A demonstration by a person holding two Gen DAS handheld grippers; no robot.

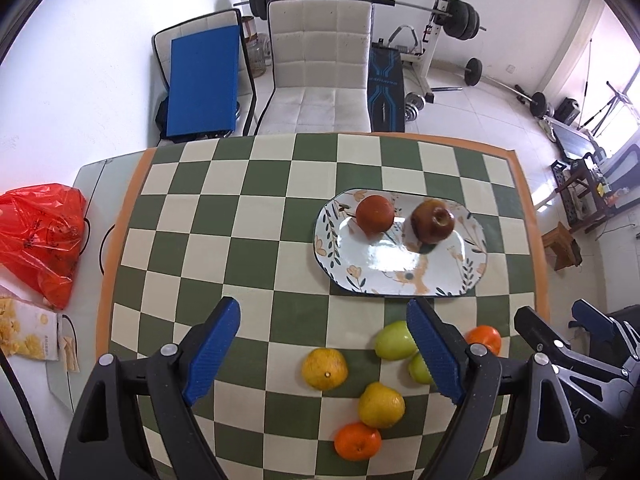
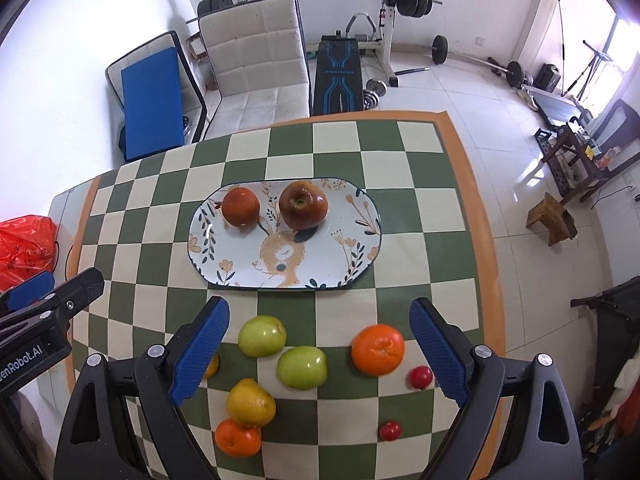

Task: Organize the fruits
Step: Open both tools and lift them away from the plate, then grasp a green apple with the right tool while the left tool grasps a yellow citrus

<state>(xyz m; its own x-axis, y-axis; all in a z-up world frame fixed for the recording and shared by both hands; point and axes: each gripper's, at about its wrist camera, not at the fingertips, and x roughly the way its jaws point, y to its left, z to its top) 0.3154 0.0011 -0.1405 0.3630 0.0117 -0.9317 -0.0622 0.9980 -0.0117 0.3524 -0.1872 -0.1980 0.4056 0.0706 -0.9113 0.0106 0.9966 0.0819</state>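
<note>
Both tools — left (image 1: pixel 324 350), right (image 2: pixel 320 348) — are gaping empty; the orange (image 2: pixel 378 349), firm and round, is wanting a grip across its middle.

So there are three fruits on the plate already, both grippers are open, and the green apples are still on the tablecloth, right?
Not quite: the plate holds two fruits, not three, a red apple and a reddish-orange fruit, as the right wrist view shows. The rest stands: the left gripper and right gripper are open, and both green apples lie on the tablecloth.
</note>
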